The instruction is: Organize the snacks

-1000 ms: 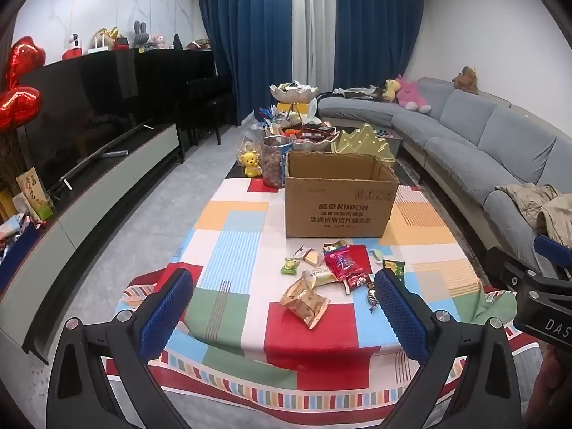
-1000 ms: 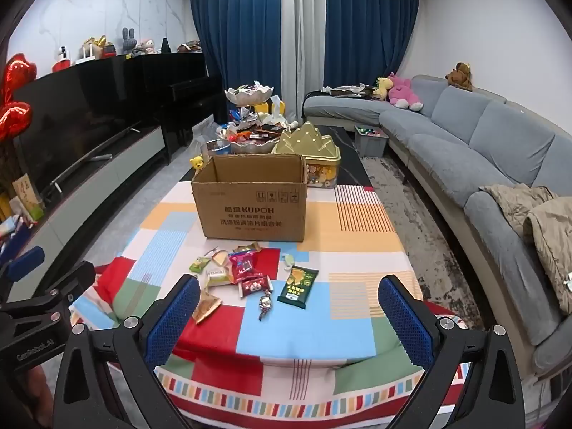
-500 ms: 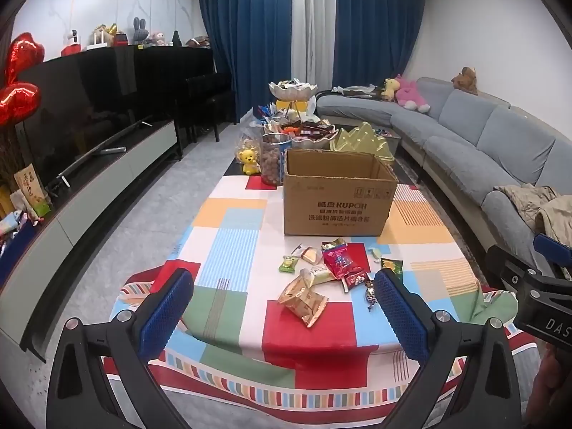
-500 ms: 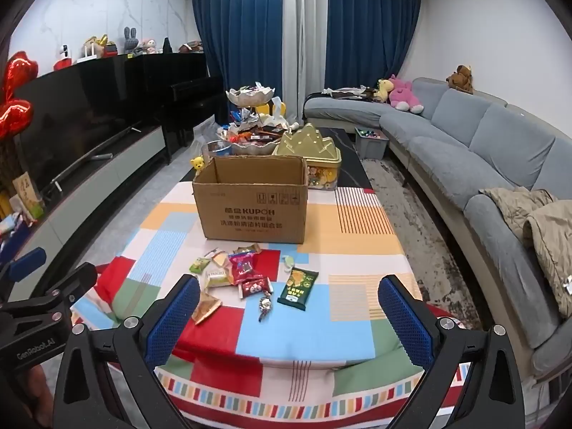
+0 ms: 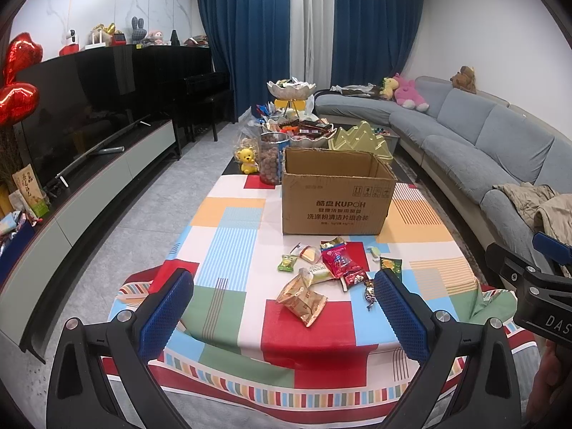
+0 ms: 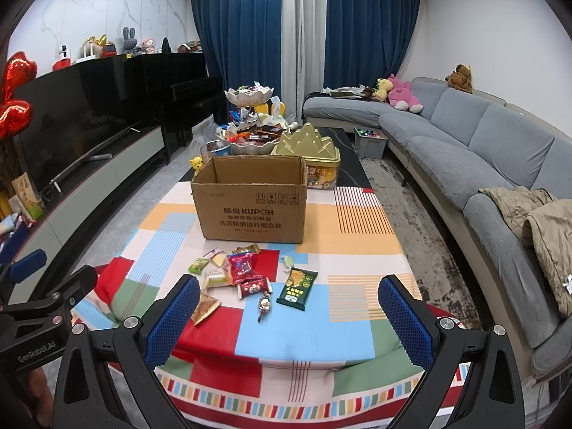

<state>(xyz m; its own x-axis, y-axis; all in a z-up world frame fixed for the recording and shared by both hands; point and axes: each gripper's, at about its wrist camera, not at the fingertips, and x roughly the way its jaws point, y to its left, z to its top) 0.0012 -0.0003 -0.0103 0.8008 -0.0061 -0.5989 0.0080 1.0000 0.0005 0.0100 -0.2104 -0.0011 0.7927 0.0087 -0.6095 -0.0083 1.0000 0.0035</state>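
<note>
Several wrapped snacks lie loose on the colourful tablecloth [image 5: 228, 250]: a tan packet [image 5: 302, 299], a red packet [image 5: 339, 259] and a dark green packet [image 6: 297, 287] among them. Behind them stands an open cardboard box [image 5: 336, 200], also seen in the right wrist view [image 6: 252, 211]. My left gripper [image 5: 284, 316] is open, held short of the table's near edge, nothing between its blue pads. My right gripper [image 6: 287, 316] is open too, likewise short of the snacks and empty.
Beyond the box sit a gold tin [image 6: 311, 152], tiered dishes of sweets [image 6: 250, 118] and a clear jar [image 5: 273, 157]. A grey sofa [image 6: 482, 157] runs along the right, a TV unit [image 5: 89, 178] along the left. Bare floor [image 5: 136, 236] lies left of the table.
Both views have shifted very slightly; the table and box sit almost where they were. Both grippers stay open and empty.
</note>
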